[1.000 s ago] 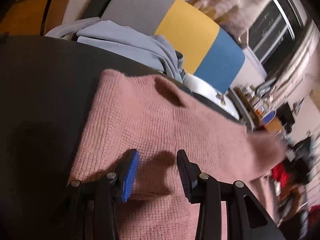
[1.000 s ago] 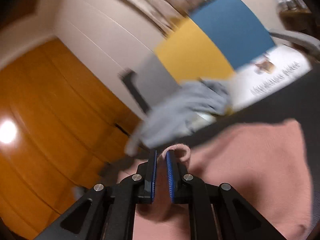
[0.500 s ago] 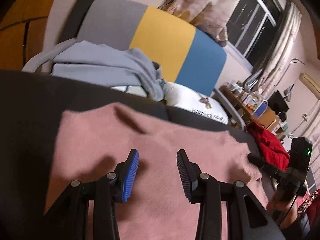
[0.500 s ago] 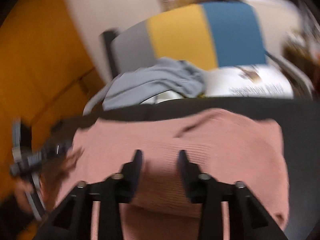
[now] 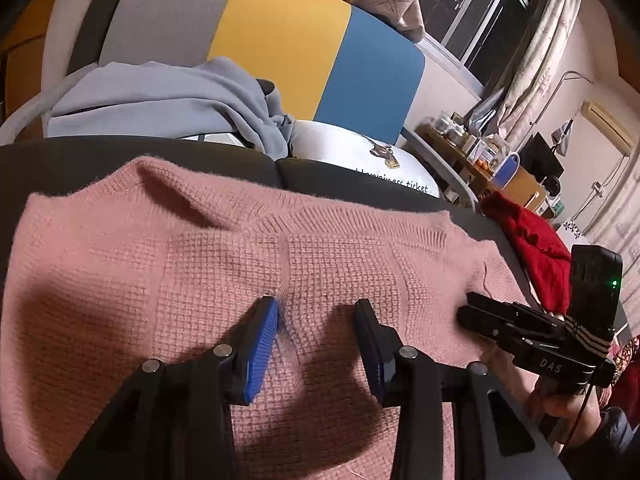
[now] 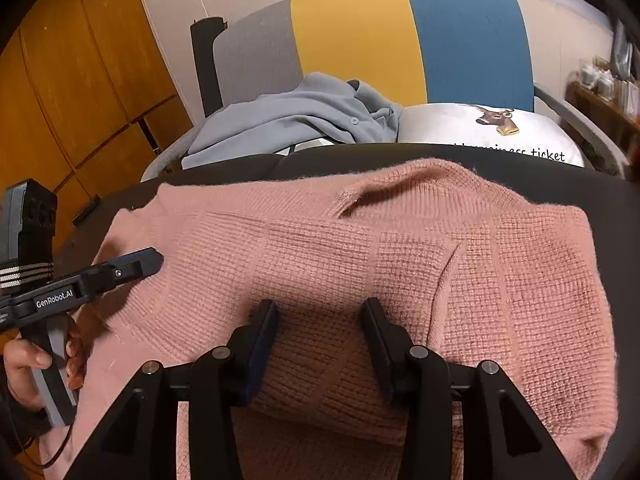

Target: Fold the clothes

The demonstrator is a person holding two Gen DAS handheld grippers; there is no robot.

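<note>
A pink knit sweater [image 5: 200, 280] lies spread on the dark table, neckline towards the far edge, with one side folded over [image 6: 520, 300]. My left gripper [image 5: 317, 306] hovers open just over the middle of the sweater, its blue pads clear of the cloth. In the right wrist view that same left gripper [image 6: 154, 258] reaches in over the sweater's left edge. My right gripper [image 6: 320, 306] is low over the sweater [image 6: 360, 248], and its jaws are opening. Knit shows in the gap, but the pads do not press it. The right gripper [image 5: 466, 306] sits at the sweater's right edge.
Beyond the table [image 5: 80, 160] stands a chair with a grey, yellow and blue back [image 5: 280, 32]. A grey garment [image 5: 160, 100] and a white printed pillow [image 5: 360, 160] lie on it. A red garment [image 5: 528, 248] lies at the right. Orange wooden cabinets [image 6: 80, 100] stand at the left.
My right gripper, shut on a pink edge a second ago, has opened, let it go and come down over the sweater. My left gripper has slid sideways across the sweater and rolled level.
</note>
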